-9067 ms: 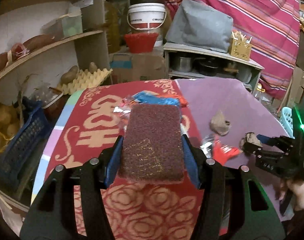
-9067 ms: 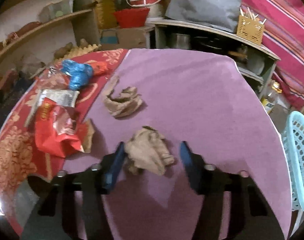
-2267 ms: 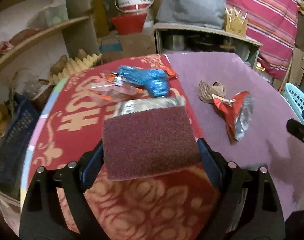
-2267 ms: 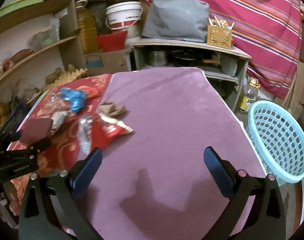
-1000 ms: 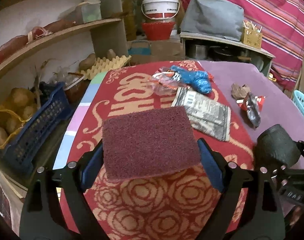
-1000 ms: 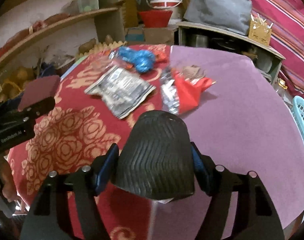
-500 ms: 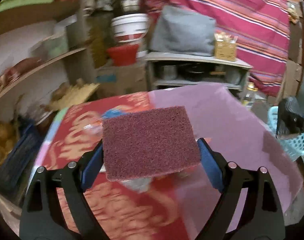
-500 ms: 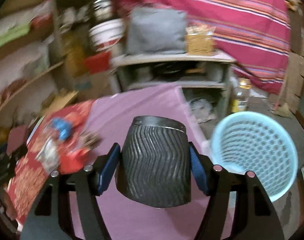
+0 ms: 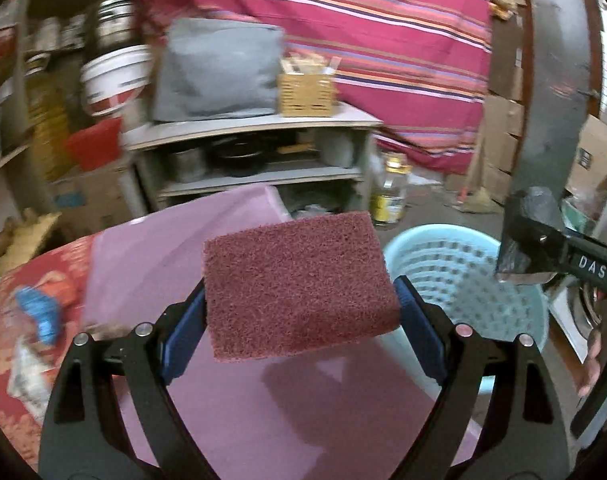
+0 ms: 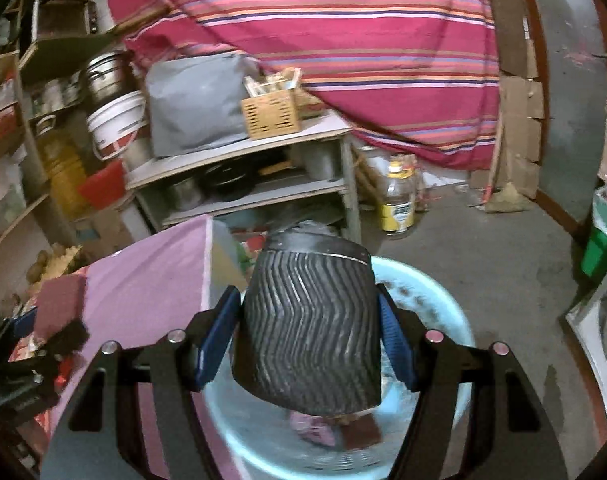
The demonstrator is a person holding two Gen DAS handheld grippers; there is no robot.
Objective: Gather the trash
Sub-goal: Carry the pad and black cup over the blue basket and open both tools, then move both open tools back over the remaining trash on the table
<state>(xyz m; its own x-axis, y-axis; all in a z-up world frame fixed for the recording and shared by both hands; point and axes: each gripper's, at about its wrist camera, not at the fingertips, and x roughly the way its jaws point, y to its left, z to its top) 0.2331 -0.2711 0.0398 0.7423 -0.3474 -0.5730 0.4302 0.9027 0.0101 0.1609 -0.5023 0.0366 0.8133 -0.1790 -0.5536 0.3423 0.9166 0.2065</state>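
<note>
Cup [image 10: 309, 328] now over basket [image 10: 459, 328]

Our left gripper [image 9: 299, 312] is a black plastic frame with two angled arms, cut-out slots and round silver screws along the top. Its fingers [image 9: 181, 330] carry blue pads. Our right gripper [image 10: 309, 330] looks the same: black arms, silver screws, blue ribbed pads. Its side bears white letters "DAS". Bare fingers of our right hand [image 9: 597, 354] show behind it.
</note>
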